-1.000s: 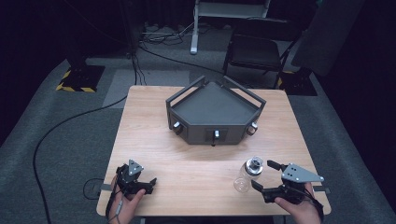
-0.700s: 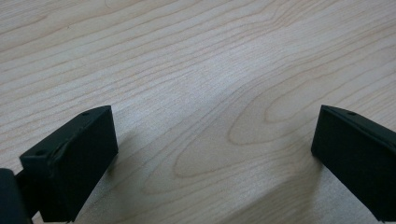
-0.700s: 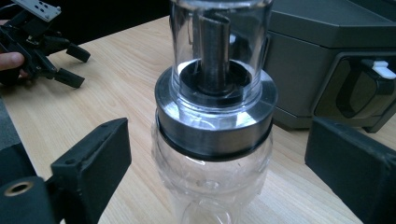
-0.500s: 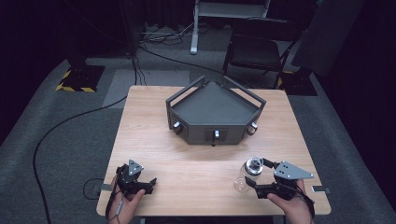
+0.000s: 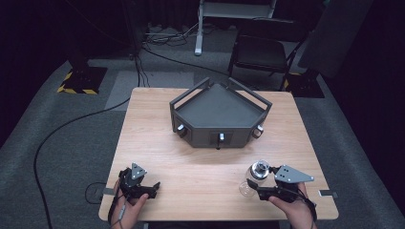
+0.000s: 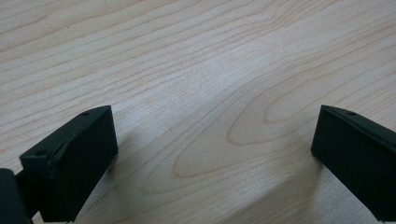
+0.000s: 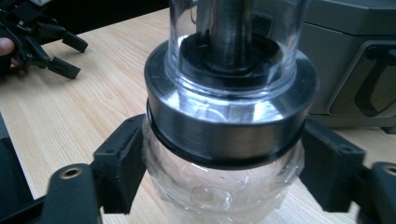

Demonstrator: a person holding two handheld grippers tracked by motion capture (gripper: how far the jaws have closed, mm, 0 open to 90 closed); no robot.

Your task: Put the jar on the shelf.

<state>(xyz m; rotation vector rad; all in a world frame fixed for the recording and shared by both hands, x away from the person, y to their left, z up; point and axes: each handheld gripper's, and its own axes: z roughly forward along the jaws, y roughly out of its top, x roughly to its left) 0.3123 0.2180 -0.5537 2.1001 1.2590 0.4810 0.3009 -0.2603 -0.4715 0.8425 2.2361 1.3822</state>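
Glass grinder jar [image 7: 224,140], clear-bodied with a broad metal collar and a dark shaft running up inside its clear top section, stands upright near the front right corner of the wooden table [image 5: 200,157]. It sits between the two black jaws of the right gripper [image 7: 224,172], which have just been closing and now press against the clear body just under the collar, one on each side. In the high view the same jar [image 5: 255,176] shows just left of the grey plate on that gripper, with a person's hand [image 5: 291,210] holding the tool from the front edge. Farther back, at the middle of the table, rests a dark grey angular tray [image 5: 217,114] with rails along its top and small knobs on its front faces, well apart from the jar. Near the front left corner, the left gripper [image 6: 210,154] is held low over bare wood, its jaws spread wide with nothing between them.
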